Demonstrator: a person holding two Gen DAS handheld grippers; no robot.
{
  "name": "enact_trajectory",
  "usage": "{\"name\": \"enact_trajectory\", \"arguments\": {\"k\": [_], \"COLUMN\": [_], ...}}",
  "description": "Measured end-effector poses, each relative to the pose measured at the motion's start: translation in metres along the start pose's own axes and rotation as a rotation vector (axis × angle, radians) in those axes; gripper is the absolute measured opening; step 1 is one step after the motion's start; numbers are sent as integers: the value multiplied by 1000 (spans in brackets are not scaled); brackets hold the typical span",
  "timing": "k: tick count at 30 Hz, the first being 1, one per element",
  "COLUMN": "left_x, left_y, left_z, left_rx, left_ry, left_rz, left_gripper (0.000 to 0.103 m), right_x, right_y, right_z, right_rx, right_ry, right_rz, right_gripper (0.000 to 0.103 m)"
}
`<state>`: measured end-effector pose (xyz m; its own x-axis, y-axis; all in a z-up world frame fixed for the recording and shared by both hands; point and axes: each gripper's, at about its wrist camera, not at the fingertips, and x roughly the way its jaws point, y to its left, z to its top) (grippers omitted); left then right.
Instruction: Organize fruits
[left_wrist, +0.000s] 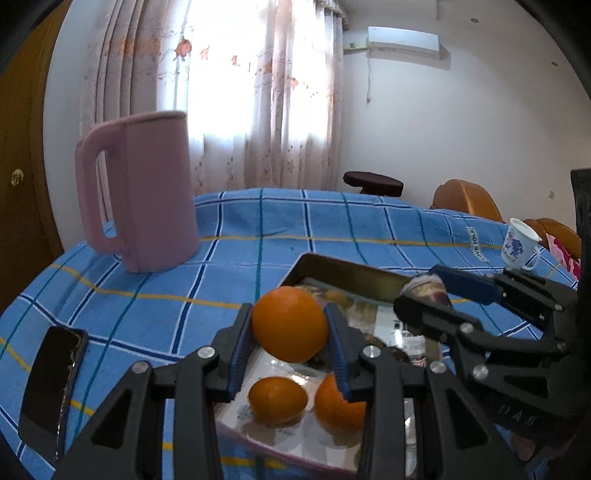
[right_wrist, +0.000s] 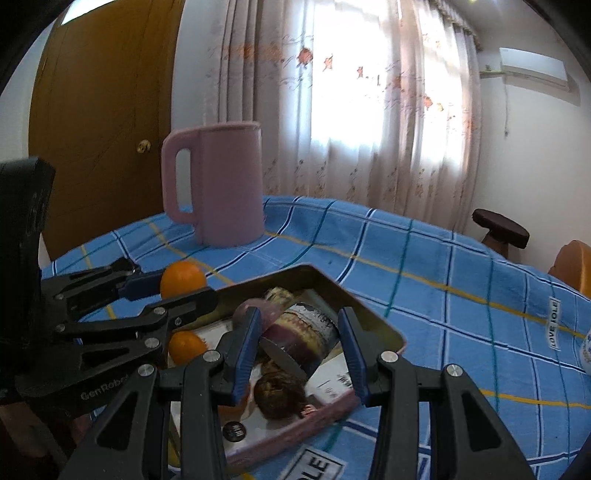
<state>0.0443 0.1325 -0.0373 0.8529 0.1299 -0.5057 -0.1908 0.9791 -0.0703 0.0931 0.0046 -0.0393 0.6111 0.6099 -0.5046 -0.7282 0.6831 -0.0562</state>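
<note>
My left gripper (left_wrist: 290, 332) is shut on an orange (left_wrist: 290, 325) and holds it above the near end of a rectangular metal tray (left_wrist: 347, 275). Two more oranges (left_wrist: 277, 399) lie in the tray below it. My right gripper (right_wrist: 300, 343) holds a purple-and-cream fruit piece (right_wrist: 303, 338) between its blue pads over the tray (right_wrist: 369, 321); it also shows in the left wrist view (left_wrist: 428, 290). In the right wrist view the left gripper (right_wrist: 173, 291) with its orange (right_wrist: 183, 282) sits at the left, and one orange (right_wrist: 186, 347) lies in the tray.
A pink jug (left_wrist: 144, 195) stands at the back left on the blue checked tablecloth (left_wrist: 147, 295). A black phone (left_wrist: 51, 387) lies at the left edge. A white printed mug (left_wrist: 519, 245) stands at the far right. A brown stool (right_wrist: 500, 230) and an orange chair are beyond the table.
</note>
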Motion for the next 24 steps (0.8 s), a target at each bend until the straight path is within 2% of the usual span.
{"name": "enact_trajectory", "arguments": {"k": [6,14,22,24], "left_x": [6,6,-19,-27], "left_y": [6,4,15,16], "left_z": [-4,-5,-3,-2], "left_rx": [-13,-5,-53,-62], "left_ry": [37,48,-27,-48], "left_rz": [-11,-3,18,12], "left_gripper": [40,43,75,79], "right_x": [15,13,-1,-9], "right_y": [5,4,0,1], "right_z": [-8,-10,-10,-10], "right_rx": [-7,8,34,36], "right_ry": [80,93,55,39], "right_rz": [10,57,63,61], "right_gripper": [45,46,51,53]}}
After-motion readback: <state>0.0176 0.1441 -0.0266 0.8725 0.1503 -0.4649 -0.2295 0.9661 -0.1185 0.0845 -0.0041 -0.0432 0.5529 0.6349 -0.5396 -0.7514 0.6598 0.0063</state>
